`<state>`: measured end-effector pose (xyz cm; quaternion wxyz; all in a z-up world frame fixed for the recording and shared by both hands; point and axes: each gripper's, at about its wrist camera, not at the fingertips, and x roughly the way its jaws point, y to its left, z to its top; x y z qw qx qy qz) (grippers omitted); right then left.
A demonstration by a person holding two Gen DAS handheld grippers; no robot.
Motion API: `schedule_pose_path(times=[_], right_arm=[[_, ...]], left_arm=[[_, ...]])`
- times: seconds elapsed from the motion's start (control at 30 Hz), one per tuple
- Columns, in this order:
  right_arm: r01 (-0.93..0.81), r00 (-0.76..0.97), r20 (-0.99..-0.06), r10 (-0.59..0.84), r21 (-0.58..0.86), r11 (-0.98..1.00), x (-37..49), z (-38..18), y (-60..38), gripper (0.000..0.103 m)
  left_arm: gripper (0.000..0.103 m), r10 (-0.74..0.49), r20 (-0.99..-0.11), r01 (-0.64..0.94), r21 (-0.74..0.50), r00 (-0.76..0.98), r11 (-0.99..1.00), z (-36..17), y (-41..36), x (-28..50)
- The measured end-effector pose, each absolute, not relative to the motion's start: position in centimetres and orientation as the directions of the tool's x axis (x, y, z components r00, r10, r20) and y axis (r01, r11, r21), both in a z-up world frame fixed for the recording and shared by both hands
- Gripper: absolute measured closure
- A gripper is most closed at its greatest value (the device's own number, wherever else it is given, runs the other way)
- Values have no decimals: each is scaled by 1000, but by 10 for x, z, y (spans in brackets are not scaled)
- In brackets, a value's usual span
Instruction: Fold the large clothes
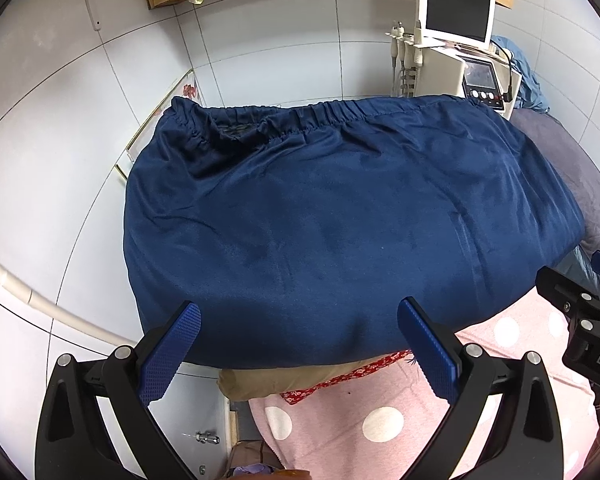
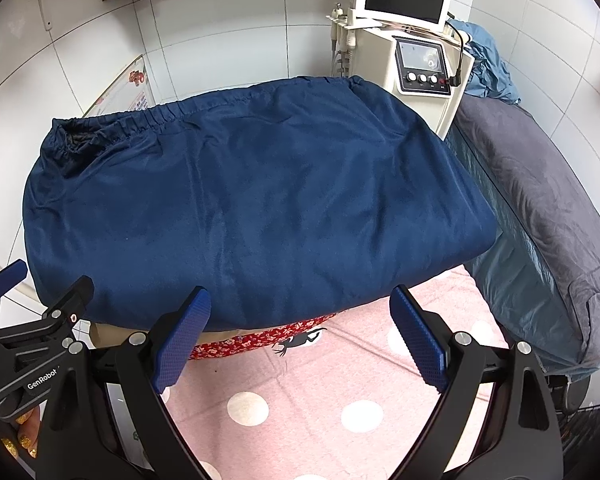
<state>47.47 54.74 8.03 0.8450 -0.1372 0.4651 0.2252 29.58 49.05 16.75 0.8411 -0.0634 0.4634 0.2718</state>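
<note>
Left wrist view: the left gripper (image 1: 300, 356) hangs spread and empty, its blue pads just short of the near hem of the navy garment (image 1: 340, 220), which lies toward twelve o'clock, long axis running nine to three, elastic waistband (image 1: 320, 118) at the far edge. The right gripper (image 1: 580, 312) shows at three o'clock, marked "DA".

Right wrist view: the right gripper (image 2: 300, 340) is likewise spread wide, holding nothing, the garment (image 2: 252, 208) ahead at twelve. The left gripper (image 2: 40, 320) at nine reads "GenRobot". Both seem equally near the hem.

Left claw (image 1: 300, 344) and right claw (image 2: 302, 336) both gape wide, empty.
</note>
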Motion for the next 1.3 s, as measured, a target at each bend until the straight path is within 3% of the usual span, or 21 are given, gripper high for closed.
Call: schedule_pose_path(times=[1.3], right_arm=[[-521,465,-849,251,-33,853,469,79,555,13]], left_arm=[[6,430,-808,-529,177,403,830,167,492,290]])
